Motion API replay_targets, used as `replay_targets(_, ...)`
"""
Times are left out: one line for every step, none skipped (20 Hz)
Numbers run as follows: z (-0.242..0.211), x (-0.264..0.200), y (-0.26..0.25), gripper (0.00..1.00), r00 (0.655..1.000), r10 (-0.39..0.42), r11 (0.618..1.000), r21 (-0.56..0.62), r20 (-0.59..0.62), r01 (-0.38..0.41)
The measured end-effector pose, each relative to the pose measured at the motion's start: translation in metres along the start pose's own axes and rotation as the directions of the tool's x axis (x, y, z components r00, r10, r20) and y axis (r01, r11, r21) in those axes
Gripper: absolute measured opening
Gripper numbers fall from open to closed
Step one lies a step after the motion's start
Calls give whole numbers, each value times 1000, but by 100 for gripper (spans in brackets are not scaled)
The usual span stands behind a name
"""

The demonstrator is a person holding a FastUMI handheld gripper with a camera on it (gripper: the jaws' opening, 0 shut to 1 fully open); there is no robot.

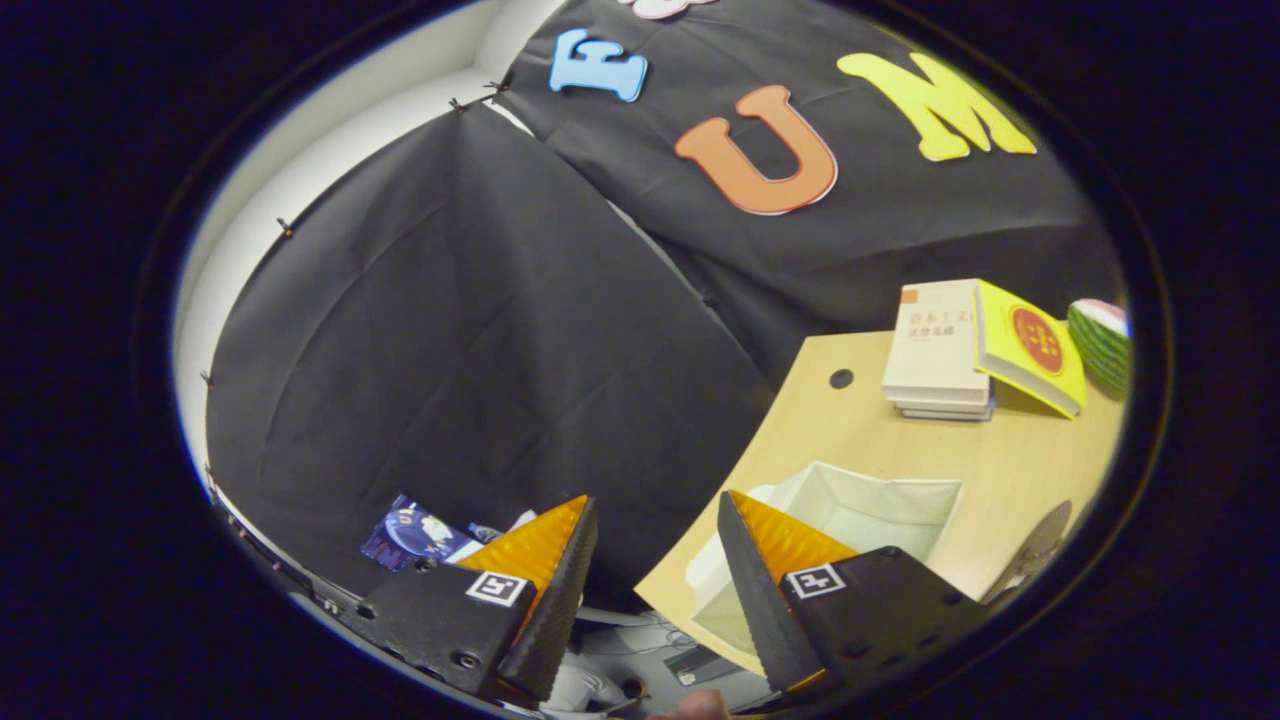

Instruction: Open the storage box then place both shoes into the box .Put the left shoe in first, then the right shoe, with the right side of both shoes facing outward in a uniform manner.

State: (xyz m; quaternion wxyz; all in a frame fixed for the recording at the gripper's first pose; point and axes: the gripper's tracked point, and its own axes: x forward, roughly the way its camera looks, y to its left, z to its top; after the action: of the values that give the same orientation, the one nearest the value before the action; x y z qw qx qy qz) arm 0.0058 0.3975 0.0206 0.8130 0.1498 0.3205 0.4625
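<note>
My gripper [655, 510] is open with nothing between its fingers, and it is held tilted, above and off the near edge of the wooden table [1010, 470]. The white storage box [860, 510] stands open on the table just beyond the right finger [745, 570], which covers part of its near side. The inside of the box that I can see is bare. A curved grey-brown shape [1040, 545], too cut off to identify, lies on the table past the box.
A stack of pale books [935, 350] with a yellow book [1035, 345] leaning on it sits at the table's far side, next to a green striped watermelon-like object [1100, 345]. Black cloth hangs behind. A blue packet [410, 530] lies low, beyond the left finger.
</note>
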Motion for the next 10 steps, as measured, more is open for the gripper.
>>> replay_targets(1, -12, -9, 80, 999, -28, 1000, -10, 17, 29)
replay_targets(2, -24, -19, 80, 997, -61, 998, -19, 36, 62)
replay_targets(5, -37, -31, 80, 994, -93, 995, -32, 52, 95)
replay_targets(2, -49, -43, 80, 990, -130, 990, -45, 61, 133)
replay_targets(3, -62, -57, 83, 983, -165, 984, -52, 77, 170)
replay_targets(2, -75, -68, 87, 974, -204, 976, -53, 94, 209)
replay_targets(2, -89, -81, 89, 963, -245, 966, -50, 110, 252)
replay_targets(0, -102, -94, 92, 951, -282, 956, -50, 123, 290)
replay_targets(-1, -118, -107, 91, 936, -326, 940, -56, 132, 336)
replay_targets(-4, -136, -120, 92, 918, -368, 923, -63, 146, 380)
